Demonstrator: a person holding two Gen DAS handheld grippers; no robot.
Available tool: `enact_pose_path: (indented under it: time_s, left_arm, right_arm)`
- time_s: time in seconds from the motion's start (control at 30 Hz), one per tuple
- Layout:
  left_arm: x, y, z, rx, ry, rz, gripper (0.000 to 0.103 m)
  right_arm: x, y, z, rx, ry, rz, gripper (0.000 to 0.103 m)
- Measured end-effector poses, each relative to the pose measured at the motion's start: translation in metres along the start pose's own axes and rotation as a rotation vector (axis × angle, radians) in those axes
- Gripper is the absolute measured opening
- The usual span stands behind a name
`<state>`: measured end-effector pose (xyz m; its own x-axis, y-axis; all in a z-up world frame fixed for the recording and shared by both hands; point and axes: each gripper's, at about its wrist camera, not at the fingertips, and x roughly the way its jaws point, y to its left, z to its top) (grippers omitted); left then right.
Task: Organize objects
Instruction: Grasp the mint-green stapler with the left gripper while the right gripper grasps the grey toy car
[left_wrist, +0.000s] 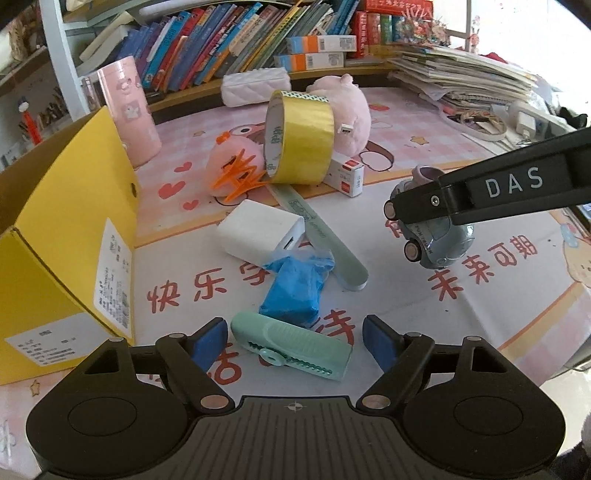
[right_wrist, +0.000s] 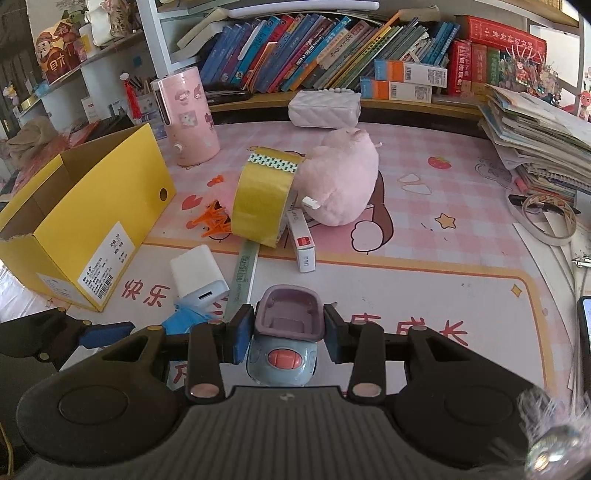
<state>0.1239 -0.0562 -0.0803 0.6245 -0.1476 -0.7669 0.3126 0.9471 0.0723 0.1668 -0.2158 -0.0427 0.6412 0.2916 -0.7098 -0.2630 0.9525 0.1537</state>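
My left gripper (left_wrist: 293, 338) is open and low over the mat. A mint-green correction-tape case (left_wrist: 291, 345) lies slantwise between its blue pads (left_wrist: 208, 341), with mat showing at the right pad. My right gripper (right_wrist: 284, 332) is shut on a grey-blue toy car (right_wrist: 282, 358) with a purple seat, held above the mat. In the left wrist view the toy car (left_wrist: 437, 242) hangs at the right under a black finger (left_wrist: 498, 188). An open yellow box (left_wrist: 74, 221) (right_wrist: 92, 221) stands at the left.
On the pink mat (right_wrist: 424, 240) lie a blue packet (left_wrist: 295, 288), white charger (left_wrist: 262, 232), green ruler (left_wrist: 325, 236), yellow tape roll (left_wrist: 299, 136), pink plush (left_wrist: 347, 110) and small white box (left_wrist: 347, 177). A pink cylinder (right_wrist: 188, 114) and a shelf of books (right_wrist: 314, 48) stand behind; stacked papers (right_wrist: 535, 140) lie at the right.
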Motion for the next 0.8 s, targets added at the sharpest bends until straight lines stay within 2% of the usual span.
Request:
enact_pose_path:
  time_s: [0.17, 0.23, 0.43, 0.57, 0.8]
  left_arm:
    - [0.001, 0.009, -0.003, -0.035, -0.004, -0.050, 0.079]
    - [-0.002, 0.007, -0.004, -0.035, -0.016, -0.047, 0.064]
    - [-0.011, 0.008, 0.001, -0.080, -0.011, -0.038, 0.064]
    - [-0.030, 0.011, 0.005, -0.120, -0.050, -0.042, 0.064]
    - [-0.061, 0.026, 0.004, -0.131, -0.105, -0.031, 0.064]
  right_arm:
    - [0.001, -0.001, 0.000, -0.002, 0.009, 0.001, 0.038]
    - [0.002, 0.000, 0.000, -0.005, 0.014, -0.002, 0.038]
    - [0.004, 0.006, 0.000, -0.022, 0.030, -0.028, 0.038]
    - [0.004, 0.013, 0.000, -0.024, 0.034, -0.029, 0.038]
    - [-0.009, 0.041, 0.000, -0.040, -0.005, -0.053, 0.038]
